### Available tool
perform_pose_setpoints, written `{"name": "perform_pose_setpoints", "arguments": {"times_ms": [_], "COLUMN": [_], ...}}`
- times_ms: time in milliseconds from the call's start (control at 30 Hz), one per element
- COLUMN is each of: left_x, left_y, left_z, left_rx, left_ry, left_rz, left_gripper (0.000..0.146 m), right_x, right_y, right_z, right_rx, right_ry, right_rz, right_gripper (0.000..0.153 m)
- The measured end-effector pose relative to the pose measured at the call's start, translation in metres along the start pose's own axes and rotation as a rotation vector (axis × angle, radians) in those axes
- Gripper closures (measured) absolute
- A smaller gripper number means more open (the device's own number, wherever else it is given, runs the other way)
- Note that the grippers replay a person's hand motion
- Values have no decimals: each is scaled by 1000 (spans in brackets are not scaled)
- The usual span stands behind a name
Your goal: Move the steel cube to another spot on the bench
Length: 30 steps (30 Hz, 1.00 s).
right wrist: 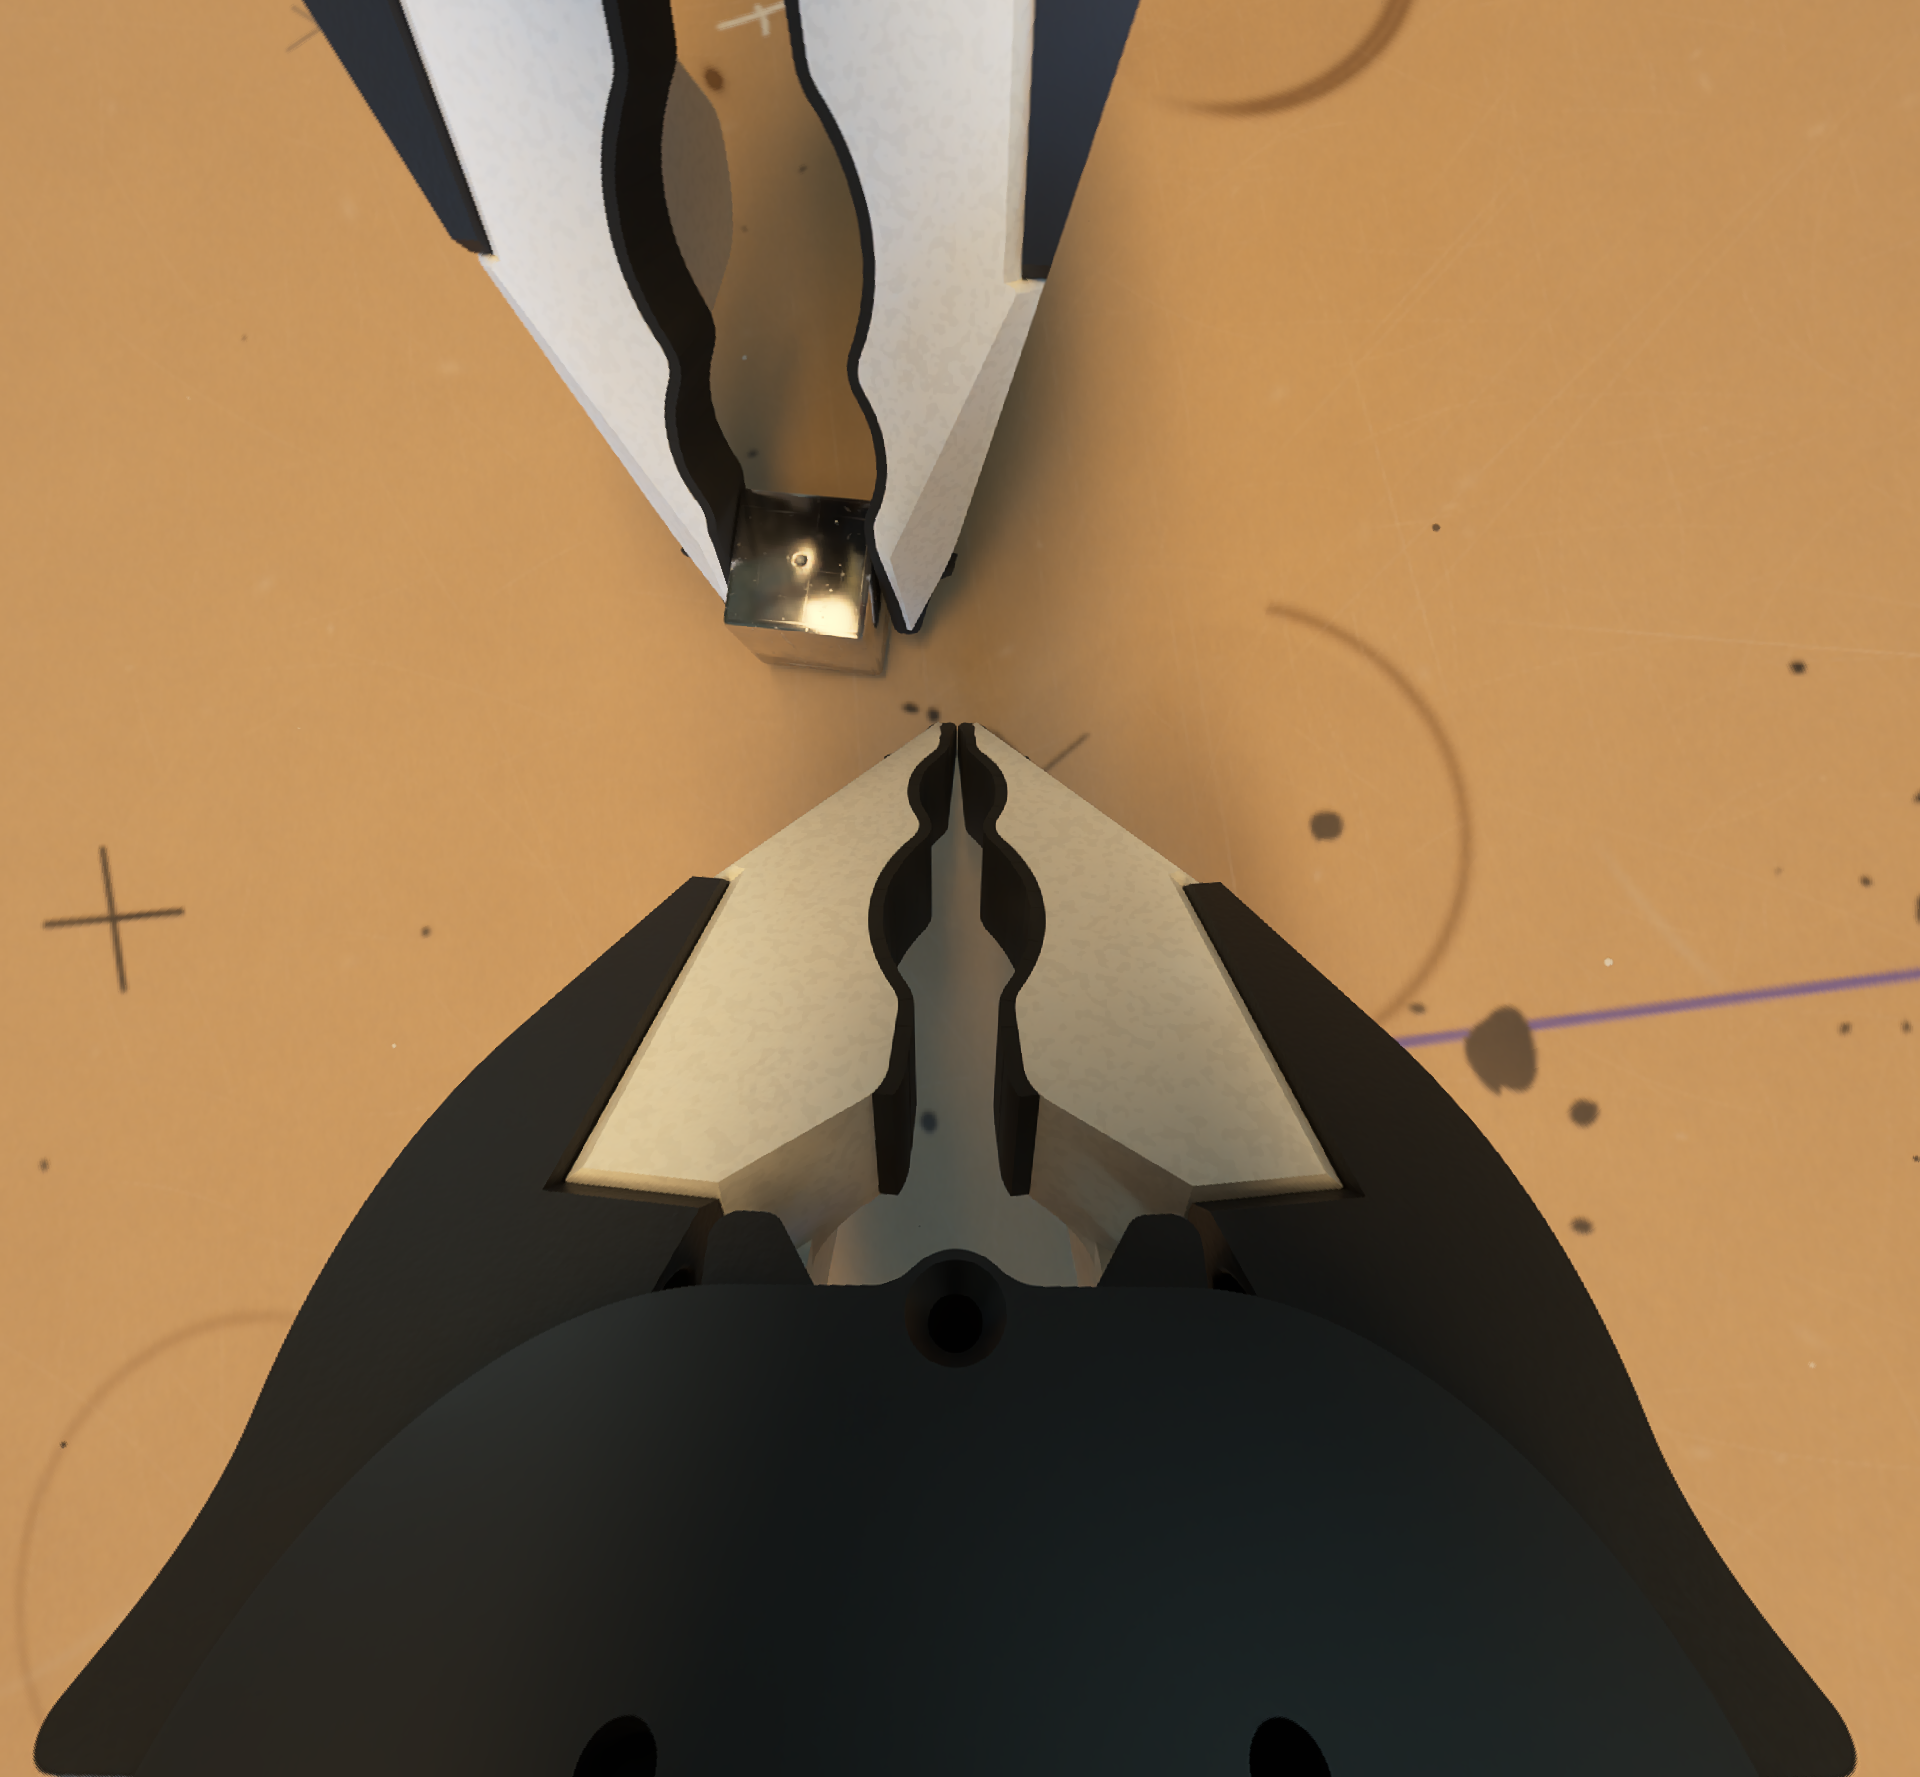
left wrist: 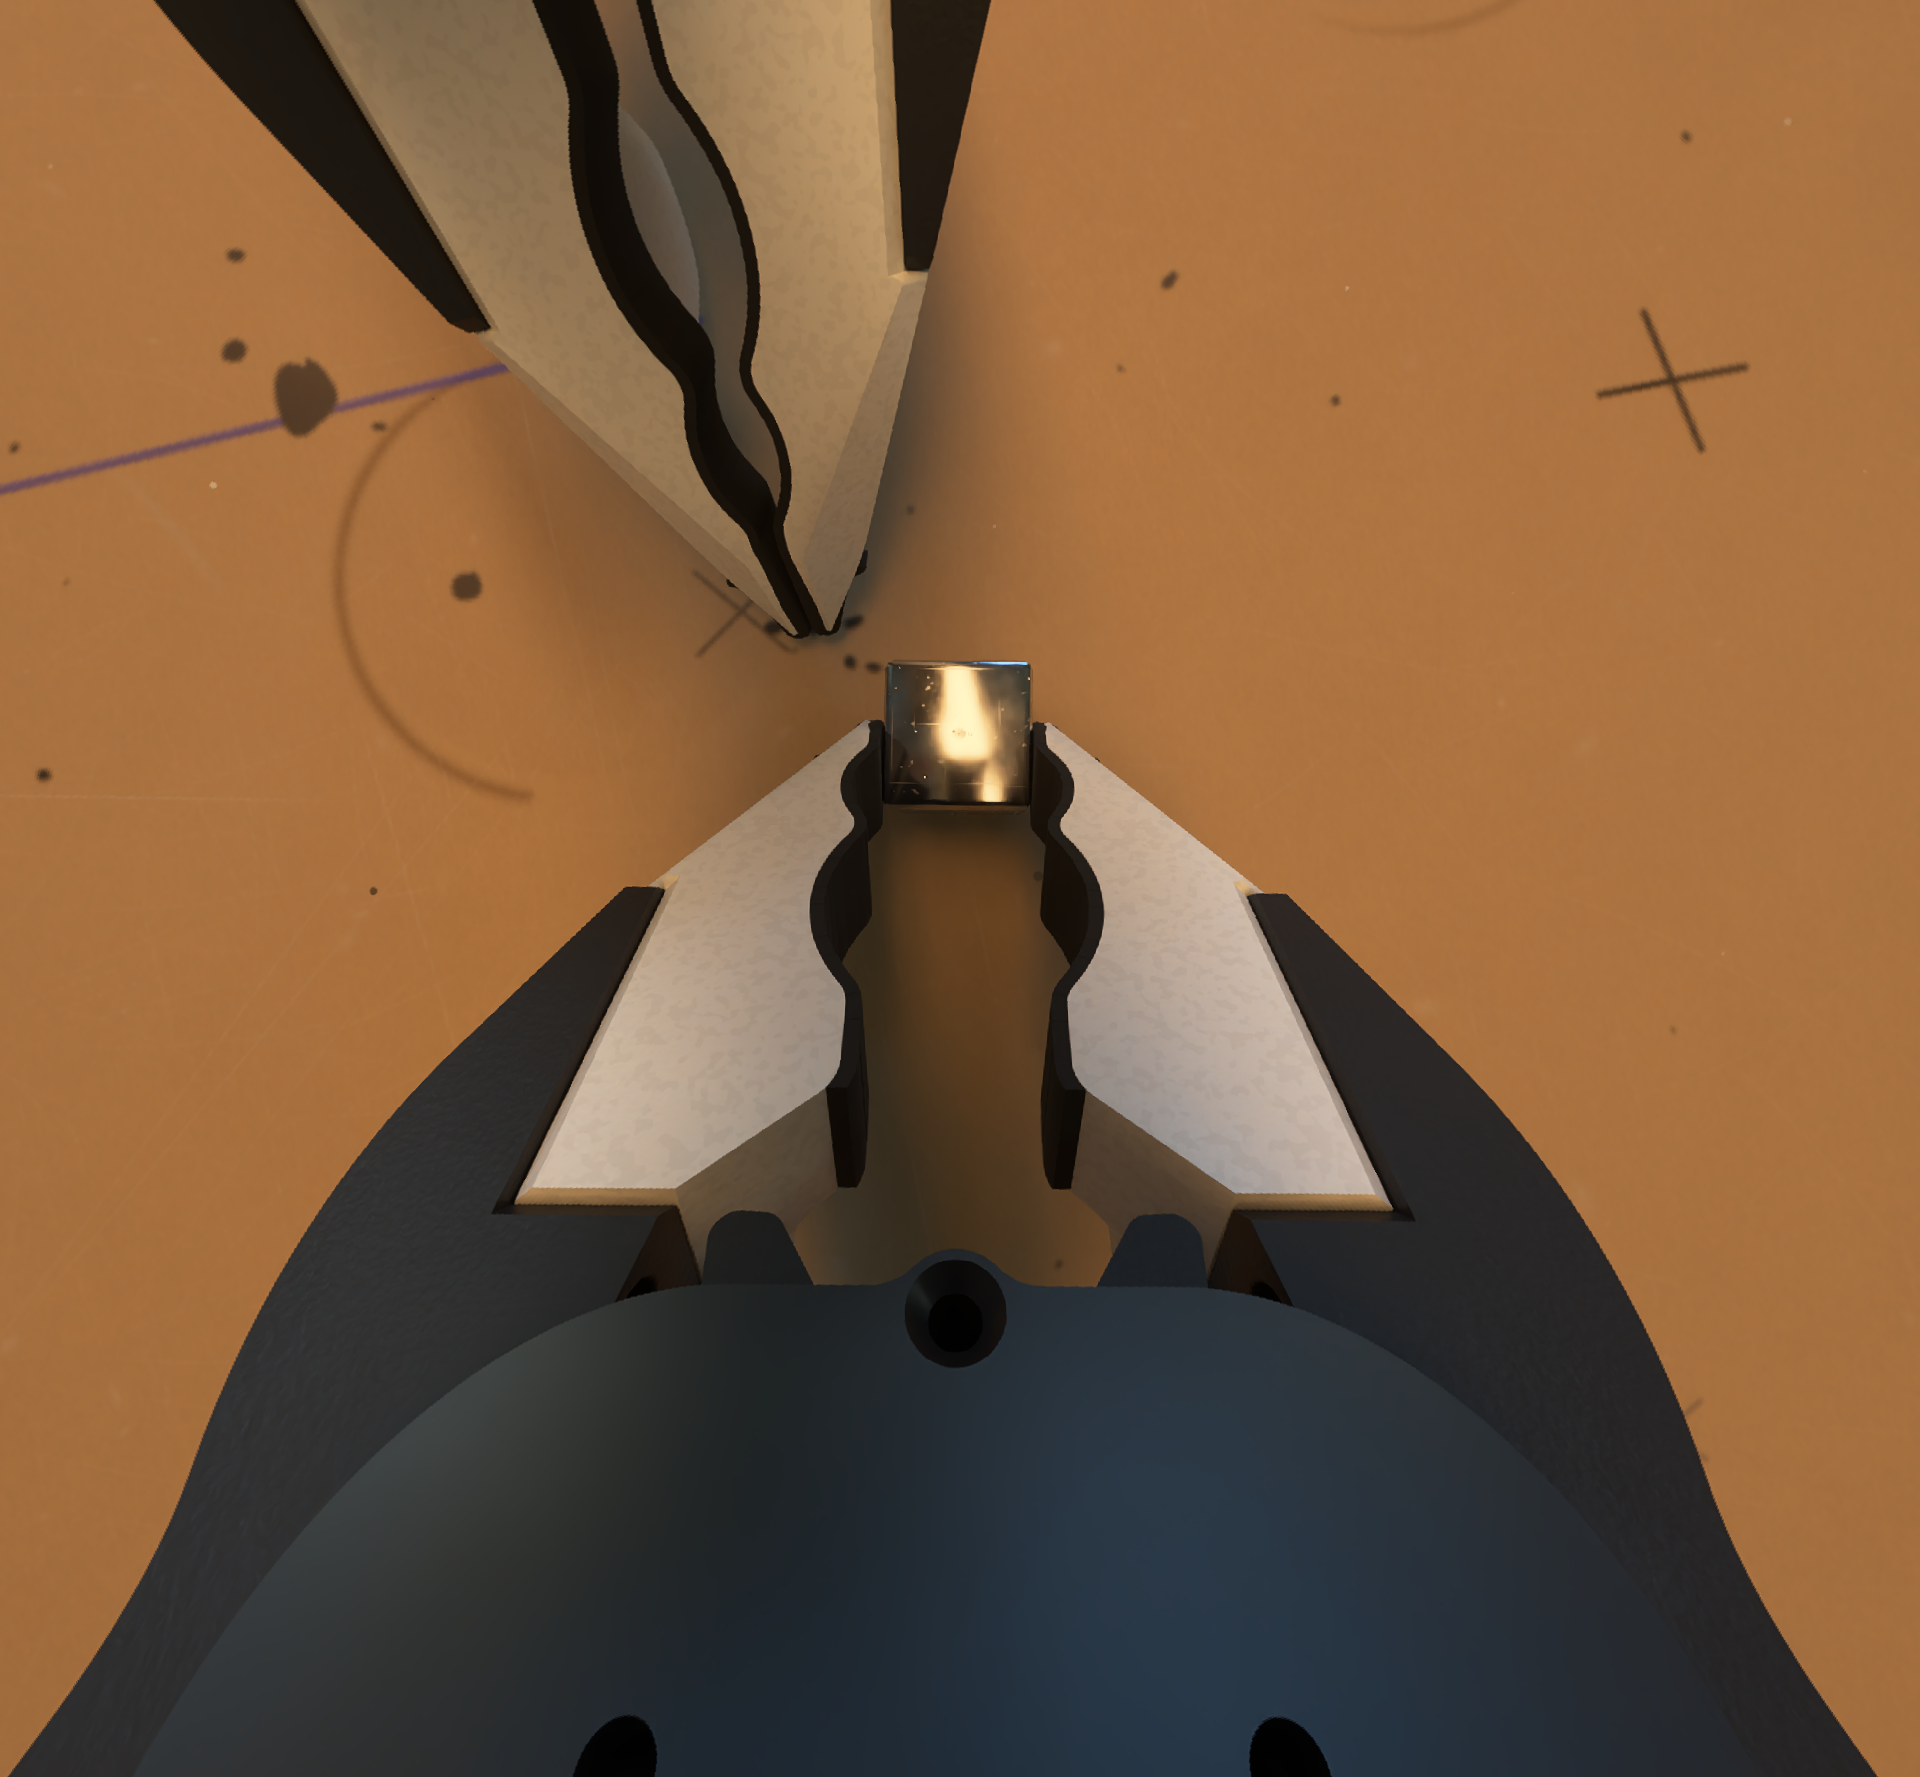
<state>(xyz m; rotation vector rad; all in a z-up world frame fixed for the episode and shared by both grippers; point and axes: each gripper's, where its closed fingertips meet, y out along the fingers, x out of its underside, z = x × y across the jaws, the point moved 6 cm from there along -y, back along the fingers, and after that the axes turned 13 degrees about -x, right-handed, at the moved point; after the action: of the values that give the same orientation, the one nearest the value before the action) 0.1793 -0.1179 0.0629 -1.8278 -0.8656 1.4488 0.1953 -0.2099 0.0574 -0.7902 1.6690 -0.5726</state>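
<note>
Grasp done, move pending.
Left tongs (left wrist: 956, 740) pinching small shiny steel cube (left wrist: 957, 733) at tips, just above/on scuffed orange counter (left wrist: 1455, 688); right tongs (right wrist: 956, 730) pressed together, empty, just beside. Relocate + release left.

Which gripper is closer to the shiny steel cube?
Left. The left gripper has the steel cube between its fingertips; the right gripper, shut, sits just beside it.

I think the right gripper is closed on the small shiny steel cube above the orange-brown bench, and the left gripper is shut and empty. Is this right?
No, the sides are swapped. The left wrist view shows the left gripper shut on the small shiny steel cube over the orange-brown bench; the right gripper is shut and empty.
</note>
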Motion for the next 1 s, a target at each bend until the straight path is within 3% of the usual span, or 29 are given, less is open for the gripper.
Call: {"name": "perform_pose_setpoints", "arguments": {"times_ms": [800,900,1000], "left_x": [-5,-5,-4], "left_y": [2,2,1], "left_z": [6,7,7], "left_rx": [-80,-89,-94], "left_ry": [-76,-68,-63], "left_rz": [-73,-72,-68], "left_gripper": [119,93,91], "right_x": [1,1,1], "right_y": [1,2,2], "right_z": [-2,-3,-3], "right_rx": [-12,-7,-5], "right_ry": [182,185,180], "right_rz": [63,67,68], "right_gripper": [153,153,153]}}
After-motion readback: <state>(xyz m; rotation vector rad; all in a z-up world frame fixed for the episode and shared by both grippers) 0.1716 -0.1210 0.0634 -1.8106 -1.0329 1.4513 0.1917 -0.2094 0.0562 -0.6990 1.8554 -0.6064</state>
